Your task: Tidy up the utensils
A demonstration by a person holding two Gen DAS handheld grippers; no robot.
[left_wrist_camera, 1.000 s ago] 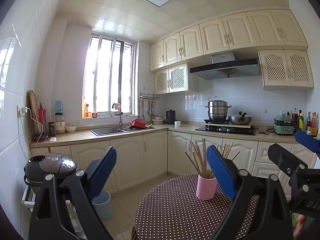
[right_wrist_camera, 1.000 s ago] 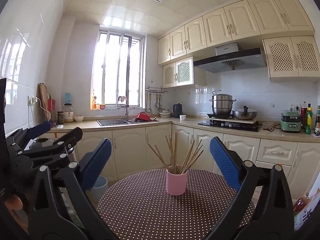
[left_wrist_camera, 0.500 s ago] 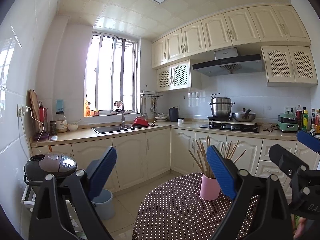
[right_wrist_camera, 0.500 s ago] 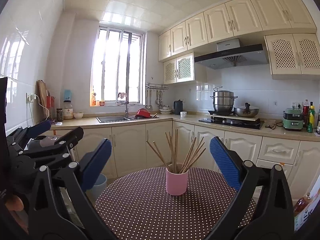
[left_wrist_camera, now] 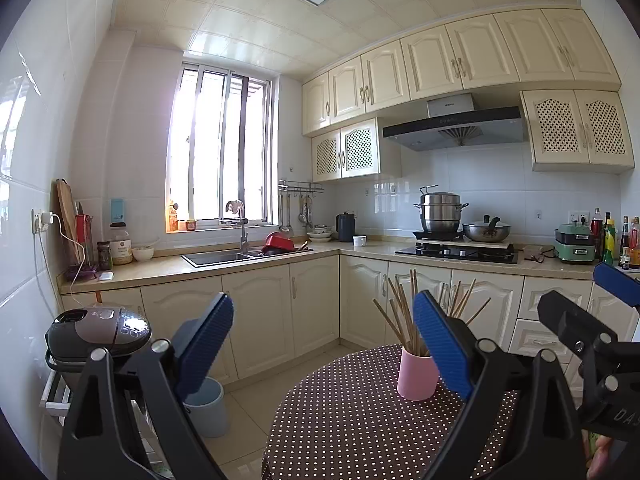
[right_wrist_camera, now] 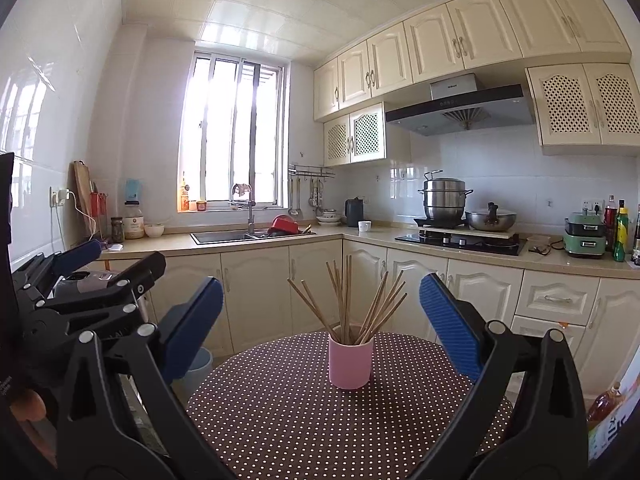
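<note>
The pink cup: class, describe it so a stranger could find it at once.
Start at the round table with the brown polka-dot cloth. The pink cup stands upright near its far edge, alone on the cloth. Wooden chopsticks fan out of it.

The pink cup point(right_wrist_camera: 351, 361) of chopsticks point(right_wrist_camera: 352, 300) now sits slightly higher and larger between the right gripper point(right_wrist_camera: 320, 320) pads (a small approach).
</note>
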